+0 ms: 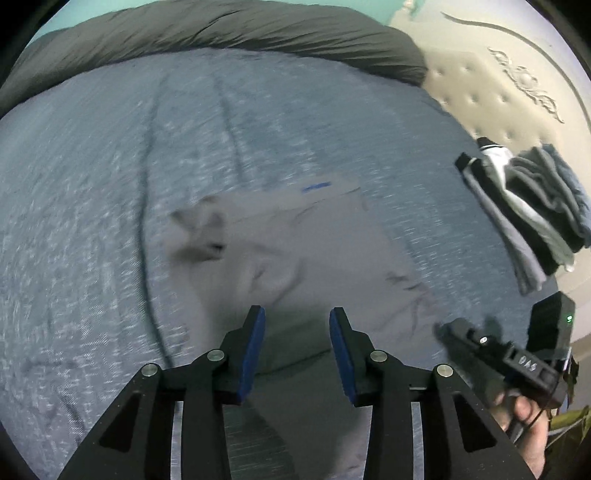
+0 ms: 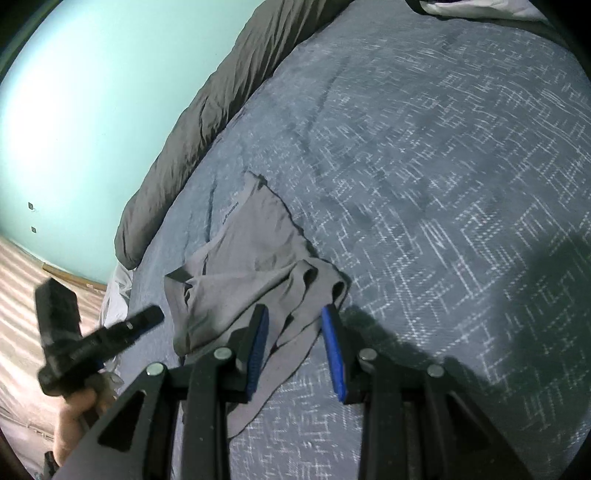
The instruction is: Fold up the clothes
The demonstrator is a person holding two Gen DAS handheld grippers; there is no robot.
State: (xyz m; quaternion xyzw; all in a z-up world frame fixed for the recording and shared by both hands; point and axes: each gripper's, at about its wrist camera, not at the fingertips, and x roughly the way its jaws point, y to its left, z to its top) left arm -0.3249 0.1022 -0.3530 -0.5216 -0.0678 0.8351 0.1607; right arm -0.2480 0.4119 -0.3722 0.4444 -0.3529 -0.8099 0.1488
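Nearest us in the left wrist view, the left gripper [image 1: 297,332] fills the bottom centre, its blue pads parted with nothing between them, hovering over the grey garment [image 1: 295,266]. In the right wrist view the right gripper [image 2: 295,332] sits bottom centre, jaws part-open; a fold of the garment [image 2: 243,280] lies in the gap, but we cannot tell whether the pads press it, and we see daylight on both sides.

We note the garment at mid-frame in both views, spread on the blue-grey patterned bedspread [image 1: 110,184]. It looks like thin knit shorts or underwear: light, limp, creased, with a stitched band toward the upper edge. We judge it will drape and slide with no stiffness, so a pinch on one layer may drag the rest. Best hold, in our view: the hemmed corners or the waistband, where doubled cloth gives the pads something to bite.

Further off, at right of the left view, a stack of folded clothes [image 1: 532,206] rests on a bare mattress [image 1: 480,81]. Along the top edge runs a dark rolled duvet [image 1: 221,29]; beyond it, upper left in the right view, a teal wall [image 2: 74,110].
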